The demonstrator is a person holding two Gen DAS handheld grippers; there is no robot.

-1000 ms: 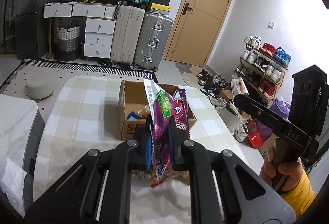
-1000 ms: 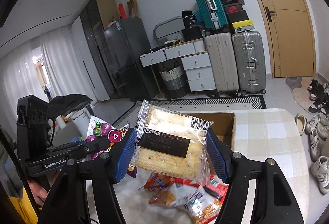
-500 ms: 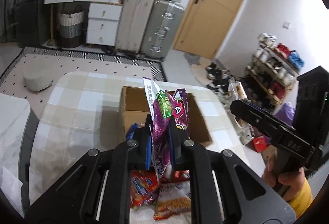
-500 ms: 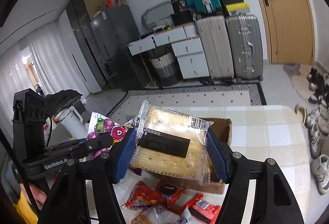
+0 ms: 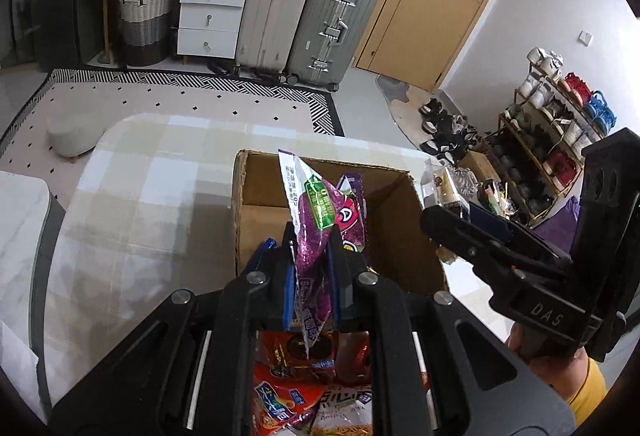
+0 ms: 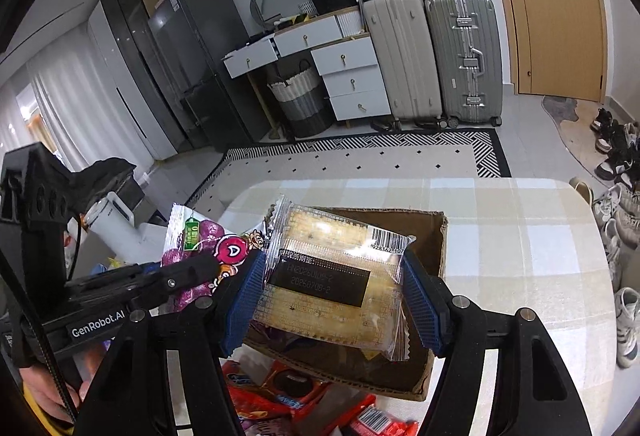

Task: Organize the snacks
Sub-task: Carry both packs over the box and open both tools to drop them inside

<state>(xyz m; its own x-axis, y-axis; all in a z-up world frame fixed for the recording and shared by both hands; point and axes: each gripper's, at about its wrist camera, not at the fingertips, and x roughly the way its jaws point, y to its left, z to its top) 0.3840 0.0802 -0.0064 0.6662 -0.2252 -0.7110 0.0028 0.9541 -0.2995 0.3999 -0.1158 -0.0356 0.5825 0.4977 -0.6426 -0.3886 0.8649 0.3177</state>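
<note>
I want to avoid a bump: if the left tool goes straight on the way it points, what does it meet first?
Most likely the cardboard box: the left tool, shut on a purple snack bag, points down toward its open top. Depth is unclear; the near wall or the inside might come first.

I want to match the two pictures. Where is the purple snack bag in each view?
Left wrist view: purple snack bag in the centre, upright, clamped in the left gripper.
Right wrist view: at left of centre, above the other gripper's arm, beside the cracker pack.
Shared landmark: the cardboard box behind it.
</note>
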